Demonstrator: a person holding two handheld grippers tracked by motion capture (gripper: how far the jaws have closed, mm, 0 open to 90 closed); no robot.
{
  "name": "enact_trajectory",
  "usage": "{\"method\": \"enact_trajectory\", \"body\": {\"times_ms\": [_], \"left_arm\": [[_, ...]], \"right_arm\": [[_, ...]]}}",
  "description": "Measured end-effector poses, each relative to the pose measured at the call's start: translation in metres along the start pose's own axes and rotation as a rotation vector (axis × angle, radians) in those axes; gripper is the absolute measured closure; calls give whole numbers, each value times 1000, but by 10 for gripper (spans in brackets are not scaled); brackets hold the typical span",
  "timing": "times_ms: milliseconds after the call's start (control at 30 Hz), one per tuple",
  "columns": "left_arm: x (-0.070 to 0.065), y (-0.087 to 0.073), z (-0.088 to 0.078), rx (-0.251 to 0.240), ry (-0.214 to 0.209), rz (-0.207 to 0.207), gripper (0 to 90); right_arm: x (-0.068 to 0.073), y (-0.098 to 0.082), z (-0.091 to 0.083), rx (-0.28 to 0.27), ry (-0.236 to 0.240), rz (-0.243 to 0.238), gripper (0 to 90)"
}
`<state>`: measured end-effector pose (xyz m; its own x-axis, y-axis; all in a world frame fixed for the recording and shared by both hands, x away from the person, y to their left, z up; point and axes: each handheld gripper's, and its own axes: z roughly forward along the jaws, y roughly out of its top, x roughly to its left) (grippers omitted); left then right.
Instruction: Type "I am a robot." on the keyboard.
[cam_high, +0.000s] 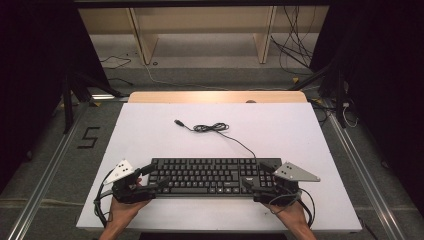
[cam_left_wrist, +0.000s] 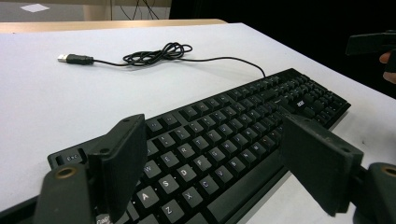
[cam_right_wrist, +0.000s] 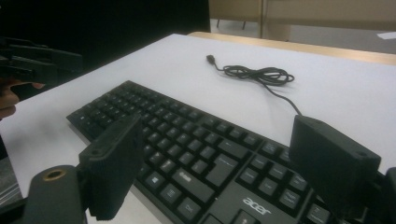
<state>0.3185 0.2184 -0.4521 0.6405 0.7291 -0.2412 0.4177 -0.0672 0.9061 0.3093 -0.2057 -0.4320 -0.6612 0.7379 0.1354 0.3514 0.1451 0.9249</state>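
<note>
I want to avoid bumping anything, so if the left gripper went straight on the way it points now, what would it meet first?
The left gripper, jaws open, points along the keyboard, so it would probably meet the letter keys first. Farther along that line is the right gripper, though depth is hard to judge.

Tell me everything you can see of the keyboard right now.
The keyboard is a black, plastic-looking full-size board with white legends and an acer logo near its right end. It lies flat on the white table, near the front edge. A thin black cable runs from its rear to a loose coil and a free USB plug. The open left tool and right tool straddle its ends; contact is unclear.
</note>
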Motion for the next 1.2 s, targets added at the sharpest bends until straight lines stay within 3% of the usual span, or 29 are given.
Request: {"method": "enact_trajectory", "body": {"times_ms": [500, 800, 933, 1200], "left_arm": [[1, 0, 0, 4, 8, -5, 231], [2, 0, 0, 5, 9, -6, 231], [2, 0, 0, 4, 10, -9, 231], [3, 0, 0, 3, 11, -12, 231]], "right_arm": [[18, 10, 36, 55, 80, -26, 237], [20, 13, 52, 98, 94, -31, 285], [22, 14, 60, 113, 107, -38, 340], [25, 16, 79, 176, 124, -46, 534]]}}
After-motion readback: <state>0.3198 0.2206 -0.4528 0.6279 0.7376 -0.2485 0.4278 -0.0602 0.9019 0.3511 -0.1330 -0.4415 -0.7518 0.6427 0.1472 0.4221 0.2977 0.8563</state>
